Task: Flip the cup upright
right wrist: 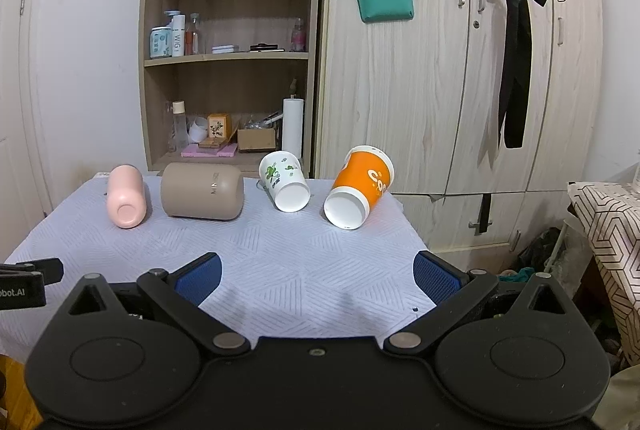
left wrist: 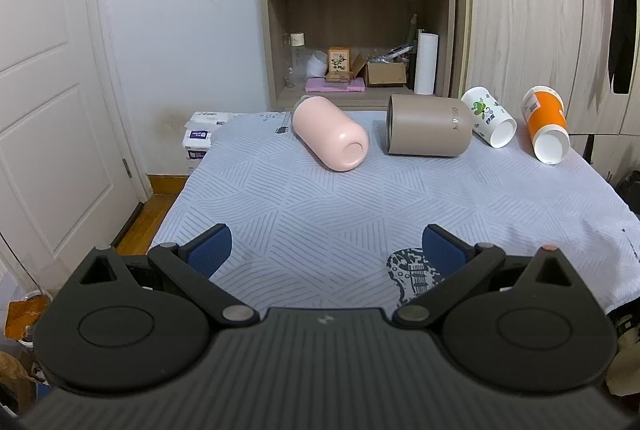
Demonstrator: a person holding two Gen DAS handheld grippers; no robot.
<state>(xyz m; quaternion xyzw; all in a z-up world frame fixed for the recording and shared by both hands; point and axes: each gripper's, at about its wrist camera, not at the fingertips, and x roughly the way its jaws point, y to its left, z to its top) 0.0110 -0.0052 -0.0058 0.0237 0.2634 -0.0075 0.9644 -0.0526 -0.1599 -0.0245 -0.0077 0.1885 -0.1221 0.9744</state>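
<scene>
Several cups lie on their sides in a row at the far edge of the cloth-covered table point(left wrist: 360, 214): a pink cup point(left wrist: 330, 134) point(right wrist: 126, 202), a taupe cup point(left wrist: 428, 130) point(right wrist: 202, 191), a white floral paper cup point(left wrist: 488, 118) point(right wrist: 284, 186) and an orange paper cup point(left wrist: 546, 128) point(right wrist: 360, 188). My left gripper point(left wrist: 326, 250) is open and empty, over the near part of the table. My right gripper point(right wrist: 318, 278) is open and empty, well short of the cups. Part of the left gripper point(right wrist: 24, 284) shows at the right view's left edge.
A wooden shelf unit point(right wrist: 232, 58) with bottles and boxes stands behind the table, with a wardrobe point(right wrist: 460, 70) to its right. A white door point(left wrist: 48, 90) is at the left. A patterned surface point(right wrist: 608, 214) is at the far right. The table's right edge drops off beside the orange cup.
</scene>
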